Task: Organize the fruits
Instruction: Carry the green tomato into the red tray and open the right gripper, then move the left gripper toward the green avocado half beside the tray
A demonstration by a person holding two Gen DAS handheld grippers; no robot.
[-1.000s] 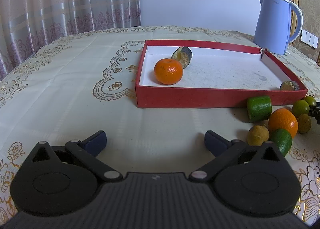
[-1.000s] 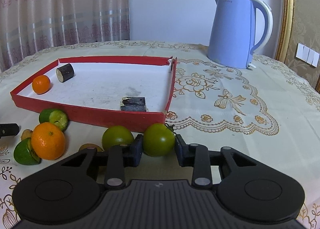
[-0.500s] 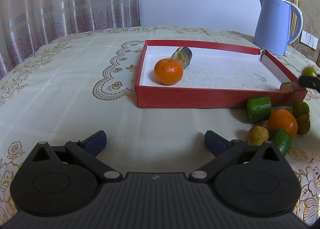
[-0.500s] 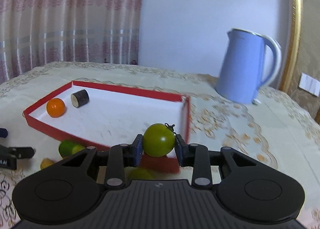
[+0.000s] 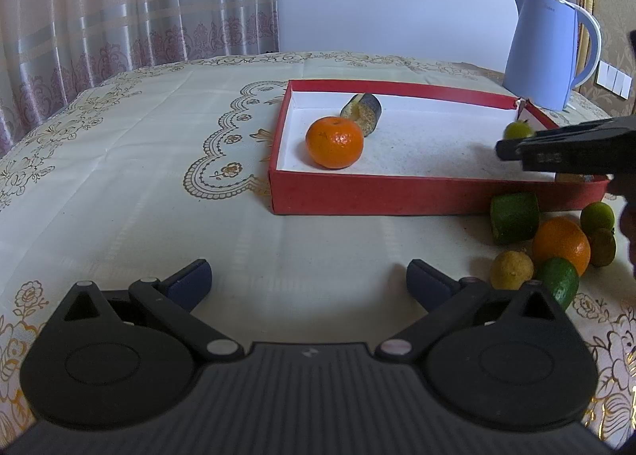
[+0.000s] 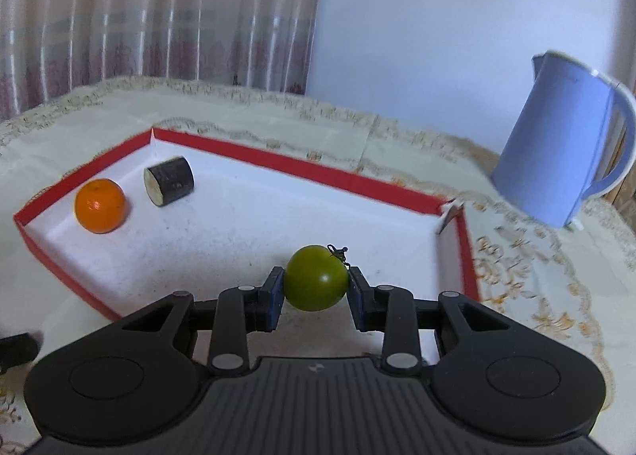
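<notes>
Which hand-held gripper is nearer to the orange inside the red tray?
Probably the right. The right hand-held gripper is over the tray, holding a green fruit, across from the orange. The left hand-held gripper hangs outside the tray, open.

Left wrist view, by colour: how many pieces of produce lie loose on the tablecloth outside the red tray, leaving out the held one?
Green: 3 (cut green chunk, small green fruit, front green fruit)
Orange: 1 (loose orange)
Yellow: 1 (yellow fruit)
Brownish: 1 (brownish fruit)
Total: 6
</notes>
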